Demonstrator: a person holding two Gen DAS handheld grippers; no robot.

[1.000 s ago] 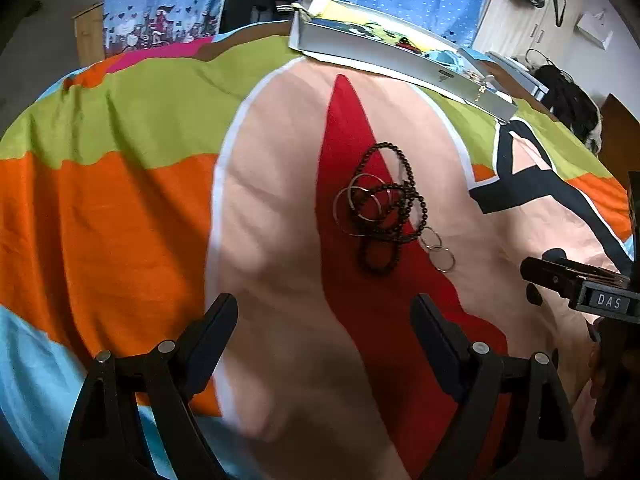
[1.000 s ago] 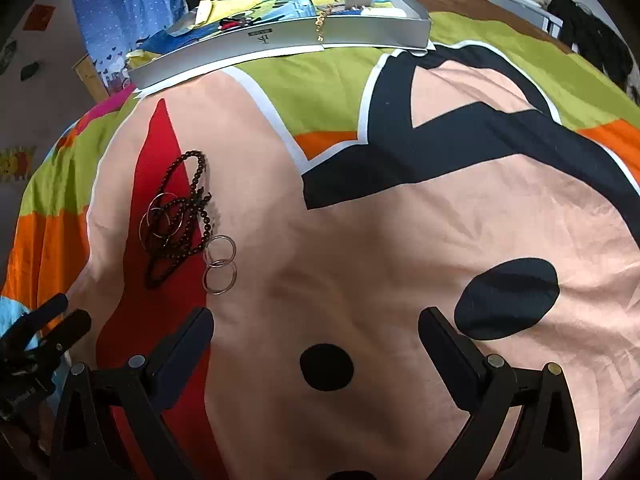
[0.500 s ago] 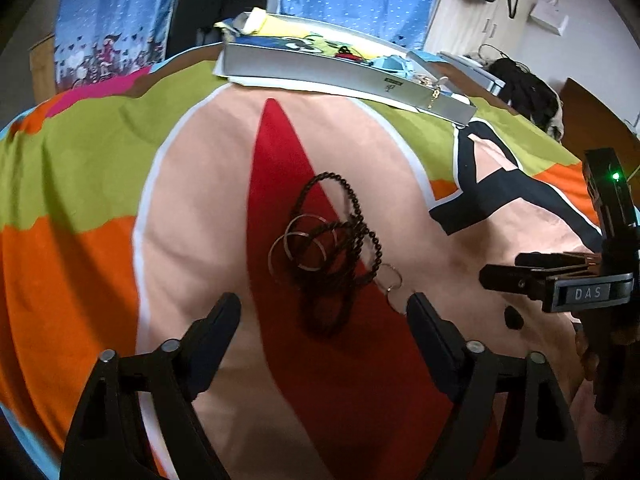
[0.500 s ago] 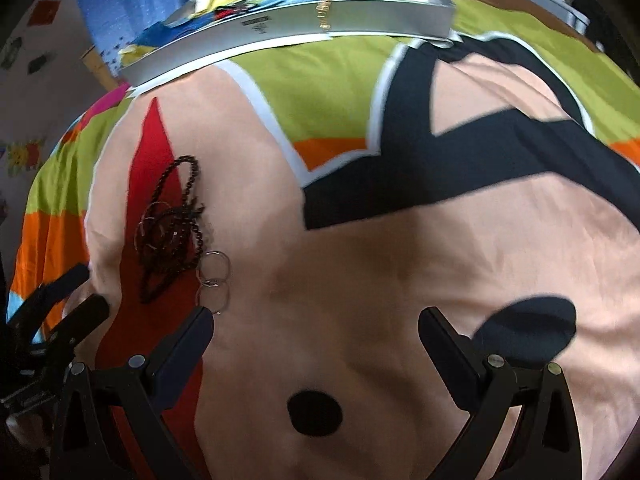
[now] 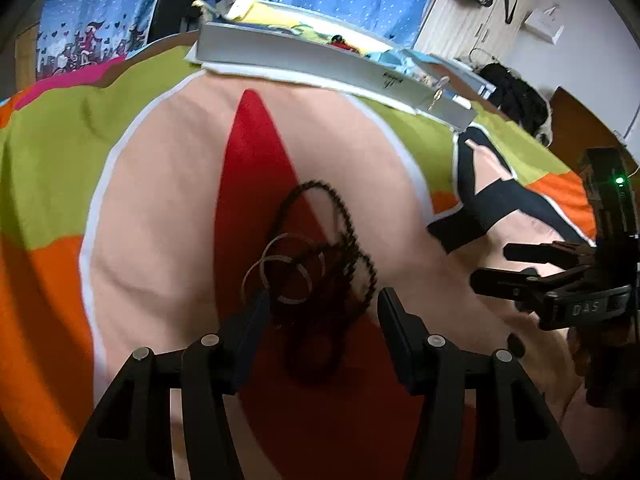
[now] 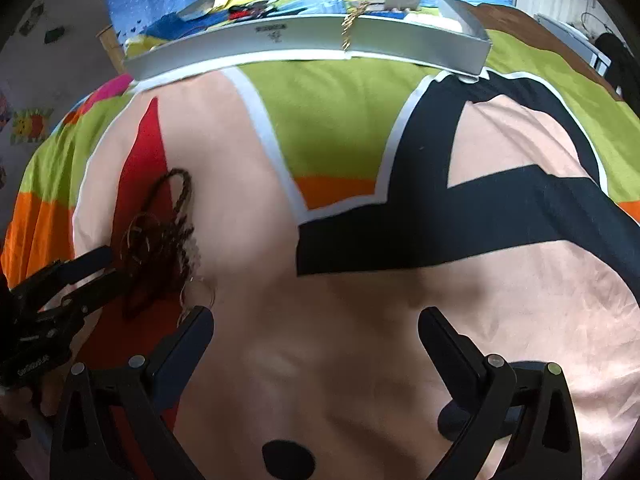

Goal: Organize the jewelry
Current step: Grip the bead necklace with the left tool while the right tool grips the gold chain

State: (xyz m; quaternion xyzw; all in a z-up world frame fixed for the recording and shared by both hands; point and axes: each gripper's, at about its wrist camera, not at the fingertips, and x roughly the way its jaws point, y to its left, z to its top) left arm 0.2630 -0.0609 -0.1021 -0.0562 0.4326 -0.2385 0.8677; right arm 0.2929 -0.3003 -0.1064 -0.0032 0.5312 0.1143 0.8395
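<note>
Left wrist view: left tool (image 5: 320, 310) spread wide, low over the bed cover (image 5: 168, 216), its fingers (image 5: 252, 320) on either side of the near end of a tangled pile of jewelry. Pile = dark bead strand (image 5: 340, 232) looped over thin silver bangles (image 5: 280, 270), lying on the red stripe of the cover, motion-blurred. Left finger tip overlaps one bangle's near edge; contact cannot be told. Nothing pinched. Right tool (image 5: 492, 268) in view at right, fingers pointing left toward the pile, narrow gap between them, holding nothing. Grey tray (image 5: 320, 60) at far end of bed with colourful items inside, gold chain (image 5: 436, 98) draped over its front wall.

Right wrist view: right tool (image 6: 316, 320) spread, over bare peach cover, empty. Bead strand (image 6: 180, 200) and bangles (image 6: 140, 236) at left, two small silver rings (image 6: 196, 292) just beside the tool's left finger. Left tool (image 6: 108, 268) enters from left edge, tips at the pile. Tray (image 6: 304, 44) far, chain (image 6: 348, 28) hanging over its wall.
</note>
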